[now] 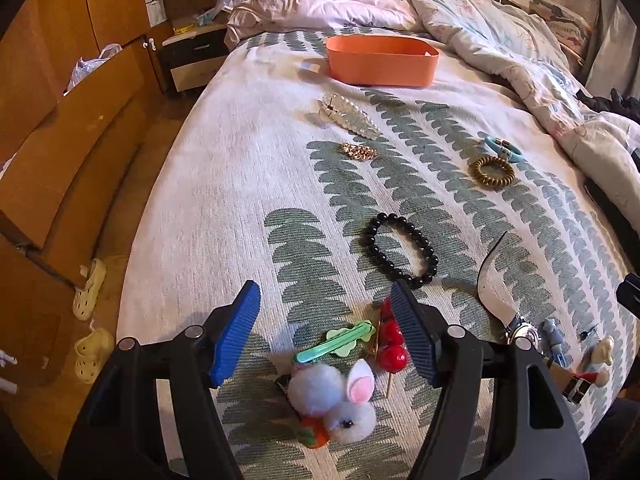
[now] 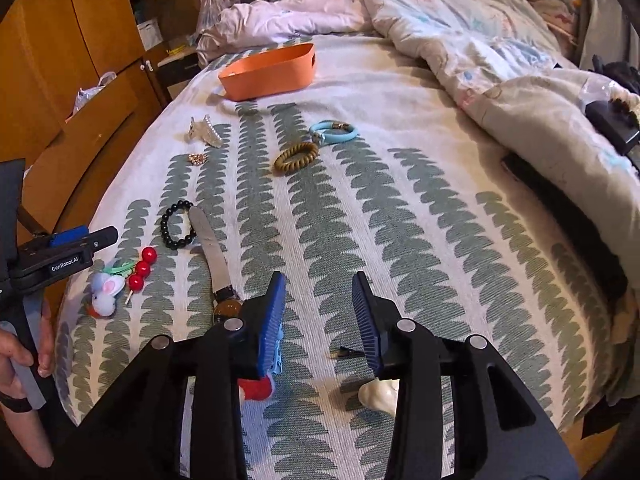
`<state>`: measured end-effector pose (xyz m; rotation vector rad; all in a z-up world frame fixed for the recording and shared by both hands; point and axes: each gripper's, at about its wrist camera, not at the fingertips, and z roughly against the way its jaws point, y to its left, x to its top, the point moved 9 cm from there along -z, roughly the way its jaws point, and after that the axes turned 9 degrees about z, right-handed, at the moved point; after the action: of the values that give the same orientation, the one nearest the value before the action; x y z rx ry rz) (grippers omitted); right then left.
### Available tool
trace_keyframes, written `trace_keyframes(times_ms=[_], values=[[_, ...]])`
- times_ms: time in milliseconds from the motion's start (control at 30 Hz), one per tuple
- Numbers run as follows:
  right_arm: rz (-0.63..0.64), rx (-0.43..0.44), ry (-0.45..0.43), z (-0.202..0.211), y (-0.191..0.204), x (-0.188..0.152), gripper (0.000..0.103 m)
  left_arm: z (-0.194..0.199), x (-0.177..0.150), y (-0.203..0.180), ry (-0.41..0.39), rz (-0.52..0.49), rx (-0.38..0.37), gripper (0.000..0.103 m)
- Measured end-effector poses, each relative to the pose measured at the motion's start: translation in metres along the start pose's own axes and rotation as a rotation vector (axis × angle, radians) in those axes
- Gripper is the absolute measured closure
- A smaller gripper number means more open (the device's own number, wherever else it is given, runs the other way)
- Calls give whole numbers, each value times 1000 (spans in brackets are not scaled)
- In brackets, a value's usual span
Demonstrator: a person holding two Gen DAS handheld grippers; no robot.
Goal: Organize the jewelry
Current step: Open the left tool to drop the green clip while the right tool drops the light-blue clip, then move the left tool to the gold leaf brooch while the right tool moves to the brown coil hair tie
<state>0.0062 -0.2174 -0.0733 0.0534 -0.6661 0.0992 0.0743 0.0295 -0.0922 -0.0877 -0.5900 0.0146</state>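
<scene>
Nothing collected yet by the look of it; orange bin (image 1: pixel 380 60) sits far ahead of both sets of jaws, well apart from them, contents not visible. Left gripper (image 1: pixel 326 330) hovers over the bed (image 1: pixel 224 184) with jaws wide open, holding nothing. Between them: green hair clip (image 1: pixel 336 342) and the red berry pick (image 1: pixel 392 346), the latter just beside the right-side jaw, possibly touching, hard to tell at this angle. White pom-pom bunny clip (image 1: pixel 336 400) lies nearer the camera, behind the jaw tips. Black bead bracelet (image 1: pixel 400 250) just ahead of the jaws, gold chain (image 1: pixel 360 152) and pearl claw clip (image 1: pixel 348 116) further ahead. Right gripper (image 2: pixel 320 312) also open and empty, bare bedspread between its jaws; wristwatch (image 2: pixel 224 300) just left of its left jaw, a small dark pin (image 2: pixel 348 354) by the right one. Coil hair tie (image 2: pixel 296 156) and blue bracelet (image 2: pixel 334 130) well ahead. Likely step: left pick of the green clip. Do it well by lowering straight down, centring the clip alone, keeping the berries outside the jaws, and closing across the clip's narrow width so the soft bedspread isn't pinched.
</scene>
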Motion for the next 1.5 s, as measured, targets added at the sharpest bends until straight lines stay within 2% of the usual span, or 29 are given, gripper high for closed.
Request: trace_keyframes(times_ms=[200, 300, 467, 567, 700, 800, 900, 1033, 1233, 1500], values=[[-3, 1, -4, 0, -1, 2, 64, 1, 4, -1, -1, 13, -7, 35], [-5, 2, -6, -3, -1, 5, 64, 2, 11, -3, -7, 18, -12, 30], [-4, 0, -5, -9, -9, 14, 50, 0, 23, -10, 3, 15, -25, 30], [-3, 2, -15, -12, -14, 23, 46, -3, 34, -12, -8, 8, -9, 27], [-20, 56, -10, -24, -18, 41, 43, -16, 49, -16, 17, 23, -32, 26], [-16, 46, -11, -35, -20, 57, 43, -26, 56, -18, 28, 19, -17, 26], [-15, 97, 11, -53, -16, 73, 43, -38, 66, -22, 54, 15, -16, 26], [-31, 116, 49, -78, -17, 89, 43, -54, 81, -23, 72, 22, -11, 26], [-52, 116, 121, -122, -19, 103, 43, -81, 92, -18, 127, 54, -12, 26], [-46, 102, 160, -155, -15, 121, 43, -100, 104, -24, 151, 24, -20, 26]])
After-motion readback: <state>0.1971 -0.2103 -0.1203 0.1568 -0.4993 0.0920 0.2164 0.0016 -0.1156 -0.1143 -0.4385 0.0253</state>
